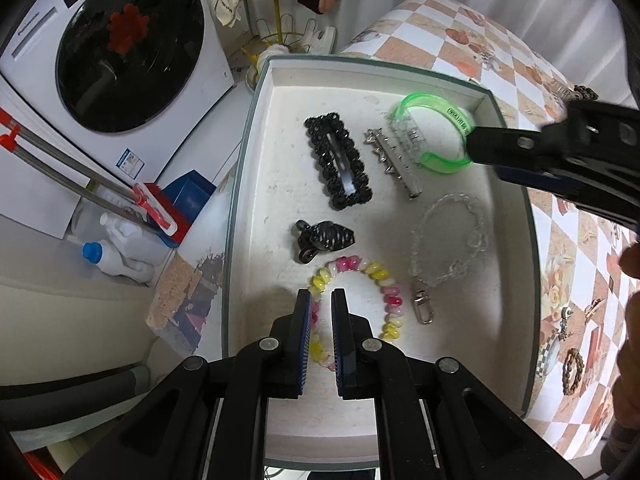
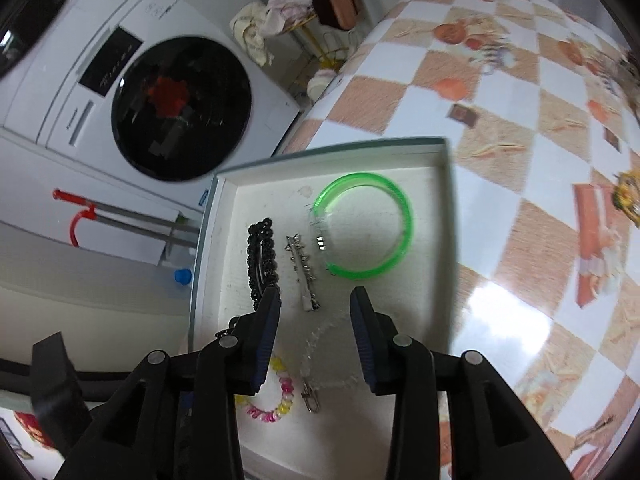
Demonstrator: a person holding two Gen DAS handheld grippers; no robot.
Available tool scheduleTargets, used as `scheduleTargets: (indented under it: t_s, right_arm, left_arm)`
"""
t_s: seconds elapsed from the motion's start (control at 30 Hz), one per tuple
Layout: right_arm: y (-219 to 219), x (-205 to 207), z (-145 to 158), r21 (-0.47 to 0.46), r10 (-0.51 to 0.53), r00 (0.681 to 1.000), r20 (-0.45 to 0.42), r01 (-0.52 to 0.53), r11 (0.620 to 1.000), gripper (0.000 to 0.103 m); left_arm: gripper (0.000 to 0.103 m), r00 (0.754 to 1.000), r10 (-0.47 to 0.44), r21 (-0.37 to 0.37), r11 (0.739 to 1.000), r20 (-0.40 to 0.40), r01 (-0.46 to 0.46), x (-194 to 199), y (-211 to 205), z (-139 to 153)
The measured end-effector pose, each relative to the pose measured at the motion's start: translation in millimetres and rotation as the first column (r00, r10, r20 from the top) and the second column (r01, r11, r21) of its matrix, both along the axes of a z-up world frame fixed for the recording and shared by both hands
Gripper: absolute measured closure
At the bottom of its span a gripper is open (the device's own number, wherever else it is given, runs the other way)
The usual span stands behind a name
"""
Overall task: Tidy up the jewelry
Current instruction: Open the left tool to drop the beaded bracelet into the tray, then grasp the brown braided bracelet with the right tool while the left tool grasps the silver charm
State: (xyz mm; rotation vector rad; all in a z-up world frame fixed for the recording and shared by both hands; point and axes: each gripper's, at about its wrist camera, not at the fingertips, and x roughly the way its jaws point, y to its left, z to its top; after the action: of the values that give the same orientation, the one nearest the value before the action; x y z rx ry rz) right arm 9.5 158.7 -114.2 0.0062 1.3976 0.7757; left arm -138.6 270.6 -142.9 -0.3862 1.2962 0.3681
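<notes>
The green bangle (image 2: 362, 226) lies flat (see-through, shiny); right claw (image 2: 316, 304) spread, left claw (image 1: 321, 298) pinching the bead bracelet (image 1: 360, 292).

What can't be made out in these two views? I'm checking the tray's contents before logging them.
- Green bangle: left wrist view, the right gripper covers one side.
- Pink-and-yellow bead bracelet: the left gripper's fingers cover part of it; whether they pinch it is unclear.
- Items on the checkered tablecloth: small, at the picture's edge.
- Clear chain: right wrist view, blurred.
</notes>
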Motion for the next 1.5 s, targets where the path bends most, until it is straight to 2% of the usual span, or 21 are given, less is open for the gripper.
scheduleTargets:
  t_s: [0.07, 0.13, 0.17, 0.2, 0.23, 0.27, 0.43, 0.47, 0.53, 0.57, 0.83, 1.03, 1.1, 1.27, 1.5]
  right_arm:
    - [-11.6, 1.4, 6.7, 0.005, -0.027, 1.000, 0.003, 0.027, 1.000, 0.062]
    - [-24.0, 3.5, 11.9, 0.004, -0.055, 0.998, 0.008, 0.055, 0.998, 0.055]
    - [-31.7, 2.8, 13.9, 0.002, -0.069, 0.998, 0.013, 0.069, 0.998, 0.052]
    - [-39.9, 3.3, 16.3, -0.002, -0.085, 0.996, 0.018, 0.085, 0.996, 0.050]
    - [-48.0, 3.8, 18.2, -0.006, -0.100, 0.995, 0.022, 0.100, 0.995, 0.048]
    - [-60.3, 3.9, 20.7, -0.014, -0.122, 0.992, 0.024, 0.122, 0.992, 0.047]
    - [-110.8, 2.5, 22.2, -0.046, -0.209, 0.978, 0.025, 0.210, 0.977, 0.044]
    - [-122.2, 3.0, 21.8, -0.054, -0.228, 0.973, 0.027, 0.230, 0.972, 0.041]
    - [-143.1, 1.2, 19.7, -0.072, -0.267, 0.964, 0.023, 0.268, 0.961, 0.027]
    - [-154.0, 0.2, 18.9, -0.078, -0.287, 0.958, 0.022, 0.288, 0.954, 0.026]
    - [-238.0, -10.1, 4.6, -0.159, -0.439, 0.898, 0.008, 0.435, 0.886, 0.025]
    - [-281.4, -21.4, -7.6, -0.211, -0.502, 0.865, 0.001, 0.491, 0.845, 0.025]
    - [-286.4, -27.5, -9.3, -0.219, -0.493, 0.870, 0.000, 0.481, 0.849, 0.025]
    - [-281.6, -46.5, -14.4, -0.237, -0.406, 0.914, 0.003, 0.395, 0.887, 0.025]
    - [-265.1, -61.9, -21.1, -0.282, -0.289, 0.956, 0.050, 0.291, 0.914, 0.026]
  left_arm:
    - [0.088, 1.000, -0.009, 0.006, 1.000, -0.002, 0.009, 1.7, -2.2, 3.1]
    - [0.086, 1.000, -0.013, 0.008, 1.000, -0.005, 0.013, 2.3, -3.7, 5.3]
    - [0.050, 1.000, -0.017, 0.009, 1.000, -0.007, 0.017, 3.3, -5.4, 7.0]
    - [0.020, 1.000, -0.015, 0.013, 1.000, -0.008, 0.015, 3.9, -7.2, 9.4]
    - [0.000, 1.000, -0.007, 0.025, 1.000, -0.003, 0.007, 3.0, -7.1, 11.6]
    - [0.000, 1.000, -0.001, 0.055, 0.998, 0.025, 0.000, 1.8, -9.1, 18.5]
    - [0.000, 0.998, -0.056, 0.067, 0.996, 0.019, 0.054, 11.5, -19.8, 25.0]
    - [0.000, 0.997, -0.069, 0.075, 0.995, 0.018, 0.068, 15.1, -24.2, 26.6]
    - [0.000, 0.996, -0.088, 0.084, 0.993, 0.023, 0.086, 20.5, -31.4, 30.5]
    - [0.000, 0.994, -0.101, 0.087, 0.991, 0.029, 0.099, 25.3, -37.1, 33.6]
    - [0.000, 0.983, -0.176, 0.083, 0.982, 0.043, 0.172, 58.1, -67.7, 39.3]
    - [0.000, 0.966, -0.254, 0.071, 0.966, 0.049, 0.250, 76.6, -95.7, 42.6]
    - [0.000, 0.962, -0.270, 0.069, 0.961, 0.050, 0.266, 82.0, -103.4, 43.4]
    - [0.000, 0.949, -0.312, 0.060, 0.949, 0.048, 0.309, 96.3, -123.2, 41.8]
    - [0.000, 0.927, -0.373, 0.036, 0.927, 0.030, 0.372, 105.1, -151.1, 31.8]
